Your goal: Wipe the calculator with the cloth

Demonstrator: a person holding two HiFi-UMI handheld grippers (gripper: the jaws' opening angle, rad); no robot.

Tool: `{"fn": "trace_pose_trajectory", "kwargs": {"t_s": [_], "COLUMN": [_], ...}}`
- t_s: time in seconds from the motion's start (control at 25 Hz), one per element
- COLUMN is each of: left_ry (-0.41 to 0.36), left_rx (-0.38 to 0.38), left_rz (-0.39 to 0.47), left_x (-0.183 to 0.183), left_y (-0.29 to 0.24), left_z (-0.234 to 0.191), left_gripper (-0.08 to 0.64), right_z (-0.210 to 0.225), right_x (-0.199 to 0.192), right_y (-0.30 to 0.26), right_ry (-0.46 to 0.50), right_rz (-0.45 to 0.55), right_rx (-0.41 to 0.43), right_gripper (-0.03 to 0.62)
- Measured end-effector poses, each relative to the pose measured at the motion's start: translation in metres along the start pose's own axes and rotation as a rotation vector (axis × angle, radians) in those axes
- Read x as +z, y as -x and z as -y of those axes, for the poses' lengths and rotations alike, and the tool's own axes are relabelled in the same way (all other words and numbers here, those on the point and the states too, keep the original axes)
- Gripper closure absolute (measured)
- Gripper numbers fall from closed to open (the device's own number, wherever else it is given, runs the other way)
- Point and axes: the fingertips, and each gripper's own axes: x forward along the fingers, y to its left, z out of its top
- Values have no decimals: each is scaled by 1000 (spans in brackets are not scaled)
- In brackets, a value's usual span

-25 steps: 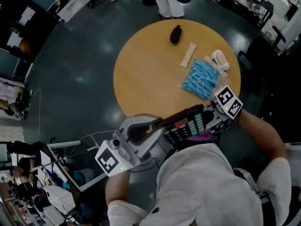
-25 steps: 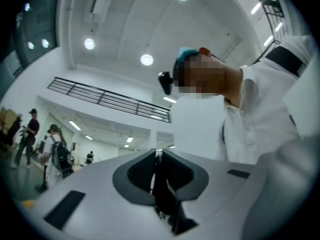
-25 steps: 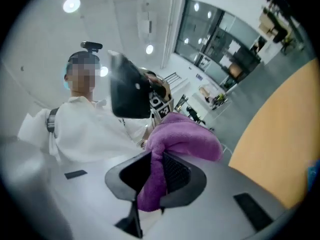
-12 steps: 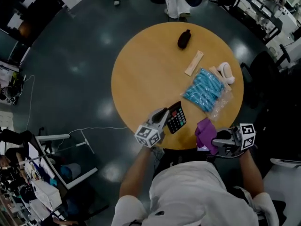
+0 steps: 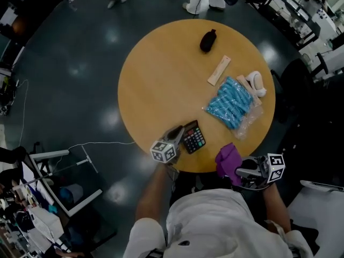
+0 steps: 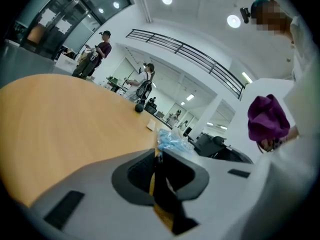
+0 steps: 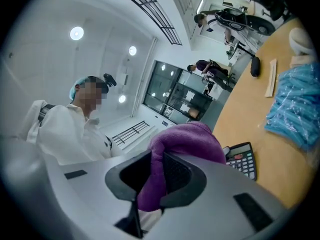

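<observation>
The black calculator (image 5: pixel 193 137) lies flat near the front edge of the round wooden table (image 5: pixel 161 79). My left gripper (image 5: pixel 180 133) is at its left side, shut on its edge. In the left gripper view the calculator (image 6: pixel 169 201) shows as a thin dark slab clamped in the left gripper (image 6: pixel 156 171). My right gripper (image 5: pixel 240 171) hovers just off the table's front edge, to the calculator's right, shut on a bunched purple cloth (image 5: pixel 228 159). In the right gripper view the cloth (image 7: pixel 186 143) fills the right gripper (image 7: pixel 150 176), with the calculator (image 7: pixel 242 160) beyond it.
A clear bag of blue packets (image 5: pixel 231 101) lies right of centre on the table. A white object (image 5: pixel 256 82), a pale flat stick (image 5: pixel 219 70) and a small black object (image 5: pixel 208 40) lie farther back. People stand beyond the far edge. Chairs and desks ring the table.
My left gripper has come down from close under the head camera to the table's front edge, bringing the calculator onto the tabletop. The right gripper with the cloth has sunk to the right.
</observation>
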Motion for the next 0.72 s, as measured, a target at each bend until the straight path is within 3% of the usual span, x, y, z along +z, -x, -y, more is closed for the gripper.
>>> {"fn": "trace_pose_trajectory", "kwargs": {"t_s": [0.16, 0.4, 0.48, 0.56, 0.64, 0.72], "left_ry": [-89, -205, -216, -211, -179, -169], "left_rx": [27, 160, 209, 307, 412, 487], "left_rz": [-116, -344, -324, -247, -141, -58], "left_x": [-7, -23, -9, 15, 42, 60], "left_y": [-6, 0, 7, 23, 46, 71], "left_z": [-8, -33, -39, -47, -46, -33], "left_gripper": [508, 450, 442, 442, 443, 443], "right_z": [1, 5, 13, 28, 53, 93], "right_x": [2, 1, 5, 11, 16, 15], "right_y": [-1, -3, -2, -2, 0, 5], "right_ry": [-1, 0, 27, 71, 133, 228], "right_rz": [6, 24, 27, 24, -4, -107], "right_rx": [-2, -21, -75, -168, -326, -556], "right_gripper": [520, 519, 518, 518, 518, 518]}}
